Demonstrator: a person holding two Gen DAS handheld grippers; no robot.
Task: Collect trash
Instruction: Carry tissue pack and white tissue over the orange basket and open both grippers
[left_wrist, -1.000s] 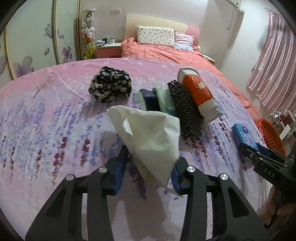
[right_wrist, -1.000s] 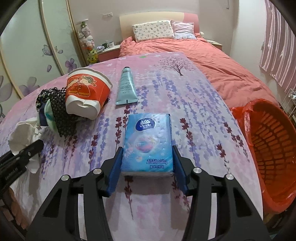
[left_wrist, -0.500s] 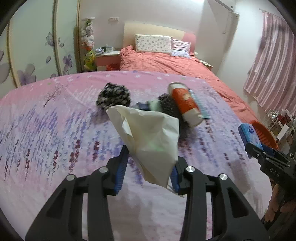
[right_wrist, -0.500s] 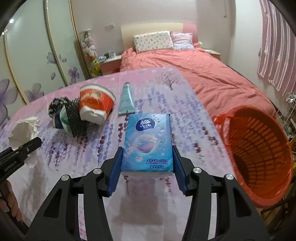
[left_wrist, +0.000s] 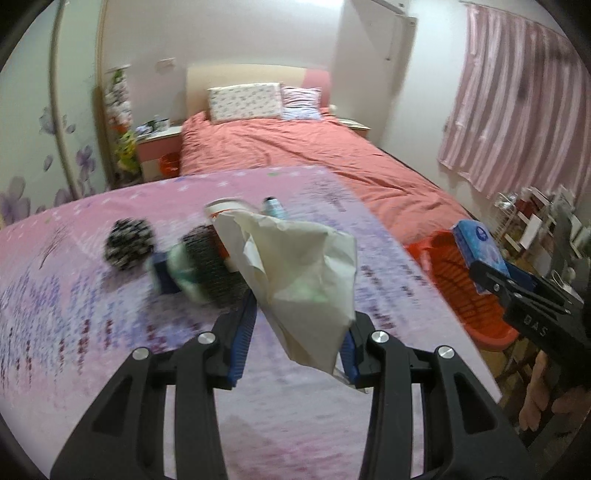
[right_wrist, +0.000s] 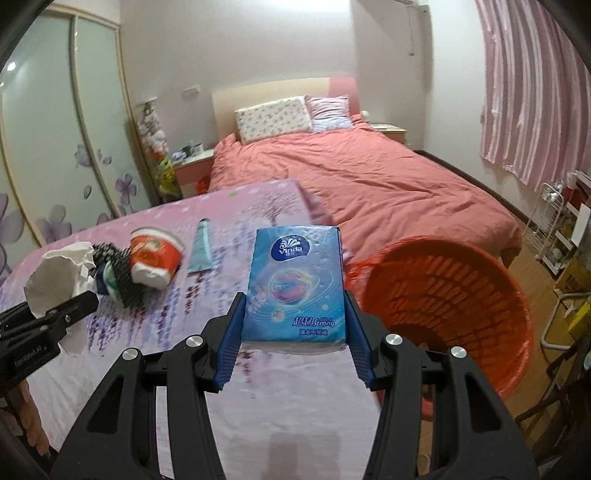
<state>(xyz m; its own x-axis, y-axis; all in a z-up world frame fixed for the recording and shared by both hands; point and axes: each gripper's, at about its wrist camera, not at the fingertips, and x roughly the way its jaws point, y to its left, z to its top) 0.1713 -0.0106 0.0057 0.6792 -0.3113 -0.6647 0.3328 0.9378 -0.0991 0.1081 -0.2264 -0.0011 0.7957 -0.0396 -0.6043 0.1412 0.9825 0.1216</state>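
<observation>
The right gripper is clamping a blue plastic-wrapped tissue pack, holding it above the pink floral tablecloth, just beside the round orange plastic basket. The left gripper is pinching a crumpled white paper tissue above the table. A good drop, I judge, is carrying each load fully past the rim before parting the jaws (the light tissue may drift).
</observation>
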